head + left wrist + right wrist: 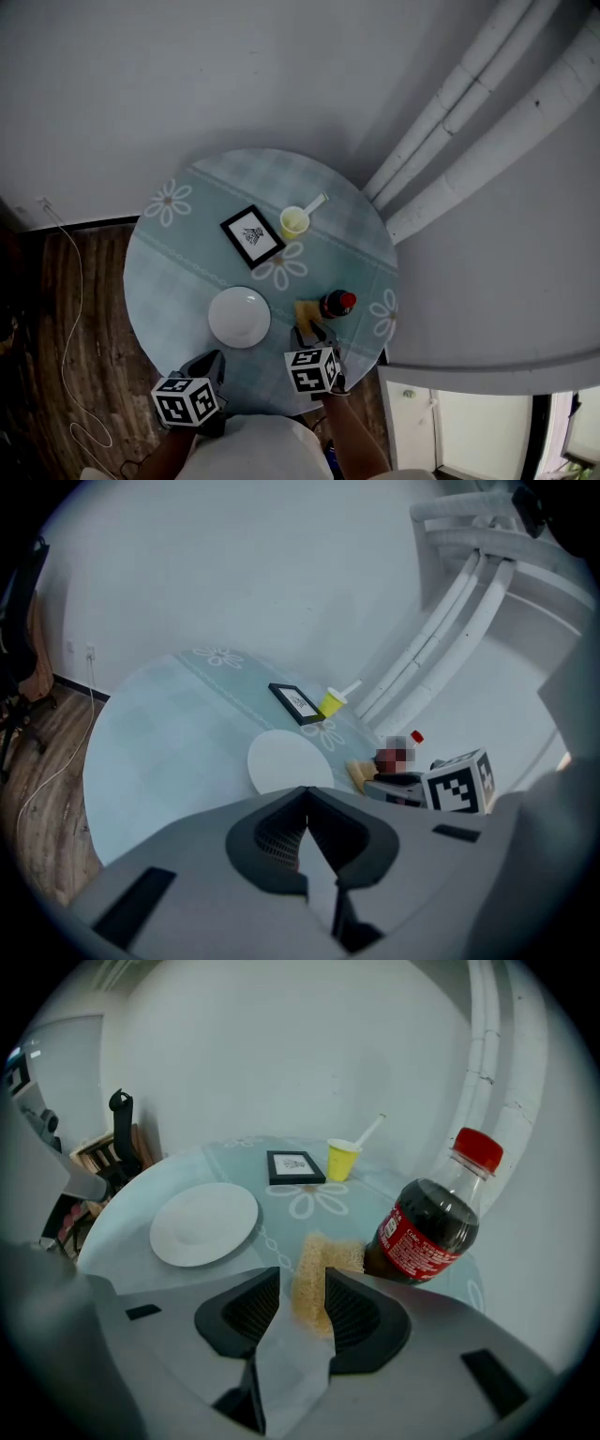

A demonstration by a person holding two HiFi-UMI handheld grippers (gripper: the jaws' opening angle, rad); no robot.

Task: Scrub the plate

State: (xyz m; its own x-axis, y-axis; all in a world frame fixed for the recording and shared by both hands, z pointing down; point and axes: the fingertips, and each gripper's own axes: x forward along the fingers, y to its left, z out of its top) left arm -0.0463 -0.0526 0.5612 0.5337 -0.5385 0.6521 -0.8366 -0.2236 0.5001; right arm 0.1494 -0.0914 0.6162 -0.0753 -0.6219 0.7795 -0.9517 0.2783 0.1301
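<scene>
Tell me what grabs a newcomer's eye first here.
A round white plate lies on the round pale-blue daisy-print table, near its front edge. Right of it, a yellow sponge sits between the right gripper's open fingers, beside a dark red-capped cola bottle.

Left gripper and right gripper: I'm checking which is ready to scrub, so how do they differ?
The left gripper has its jaws together with nothing between them; the right gripper has its jaws apart with the yellow sponge between them. The left gripper points toward the white plate; the right gripper is next to the red-capped bottle. Both are at the near edge of the table.
</scene>
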